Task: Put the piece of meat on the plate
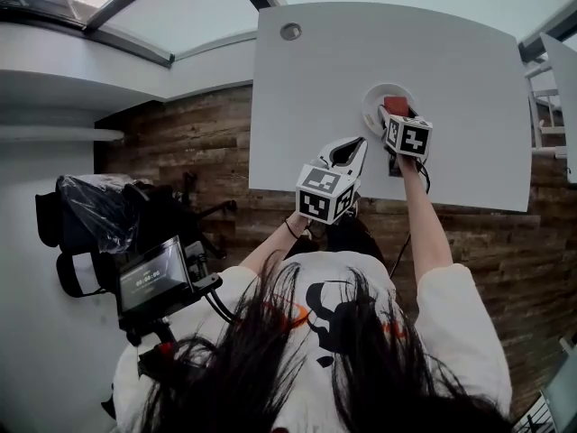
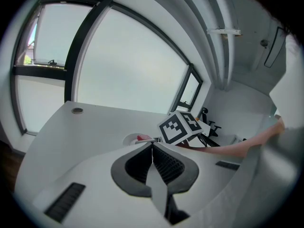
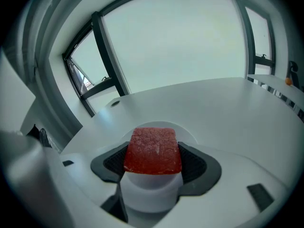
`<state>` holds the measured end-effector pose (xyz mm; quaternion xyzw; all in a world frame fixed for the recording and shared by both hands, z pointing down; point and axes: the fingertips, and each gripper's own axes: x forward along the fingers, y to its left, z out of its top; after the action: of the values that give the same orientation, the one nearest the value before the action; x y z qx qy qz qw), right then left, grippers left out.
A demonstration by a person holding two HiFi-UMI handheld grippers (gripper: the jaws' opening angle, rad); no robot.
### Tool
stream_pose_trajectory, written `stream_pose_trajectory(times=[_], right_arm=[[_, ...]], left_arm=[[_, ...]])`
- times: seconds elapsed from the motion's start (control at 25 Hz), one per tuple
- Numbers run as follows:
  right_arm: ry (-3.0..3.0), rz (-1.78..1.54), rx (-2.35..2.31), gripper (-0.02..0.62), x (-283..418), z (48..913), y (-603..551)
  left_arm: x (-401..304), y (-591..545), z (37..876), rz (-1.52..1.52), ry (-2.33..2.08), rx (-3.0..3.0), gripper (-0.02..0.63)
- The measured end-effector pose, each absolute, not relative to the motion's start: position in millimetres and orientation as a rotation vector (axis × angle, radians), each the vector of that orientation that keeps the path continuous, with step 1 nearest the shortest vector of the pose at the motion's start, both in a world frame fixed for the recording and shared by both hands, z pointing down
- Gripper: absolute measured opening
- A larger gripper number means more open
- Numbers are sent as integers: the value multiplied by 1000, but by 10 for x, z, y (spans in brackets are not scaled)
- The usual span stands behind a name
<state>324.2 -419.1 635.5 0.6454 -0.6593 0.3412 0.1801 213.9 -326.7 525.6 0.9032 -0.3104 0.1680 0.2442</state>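
The red slab of meat [image 3: 153, 150] sits between the pads of my right gripper [image 3: 154, 159], which is shut on it. The meat is held over the small white plate [image 3: 189, 133], whose rim curves behind it; I cannot tell whether it touches. In the head view the plate [image 1: 371, 106] lies mid-table with the meat [image 1: 395, 105] and right gripper [image 1: 395, 117] over it. My left gripper [image 1: 353, 148] hovers just to the near left of the plate, jaws shut on nothing. Its own view shows the left gripper [image 2: 152, 148], the plate [image 2: 129, 138] and a sliver of meat [image 2: 142, 137] ahead.
The white table [image 1: 469, 79] has a round cable grommet [image 1: 290, 32] at its far left. Its near edge [image 1: 388, 197] runs just under my grippers. A camera rig with a screen [image 1: 153, 278] stands at my left. Another white table [image 1: 561, 106] is at the right.
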Motion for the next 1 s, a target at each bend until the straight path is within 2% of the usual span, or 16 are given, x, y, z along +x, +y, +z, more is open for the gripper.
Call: stream_pose_trajectory(times=[0.44, 1.0], right_arm=[[-1797, 750, 1705, 316, 3137, 6463, -4223], [-1795, 763, 1686, 316, 3147, 6495, -4236]], left_arm=[[2108, -3295, 5277, 470, -862, 2463, 9], [2085, -3320, 5294, 464, -877, 2453, 9]])
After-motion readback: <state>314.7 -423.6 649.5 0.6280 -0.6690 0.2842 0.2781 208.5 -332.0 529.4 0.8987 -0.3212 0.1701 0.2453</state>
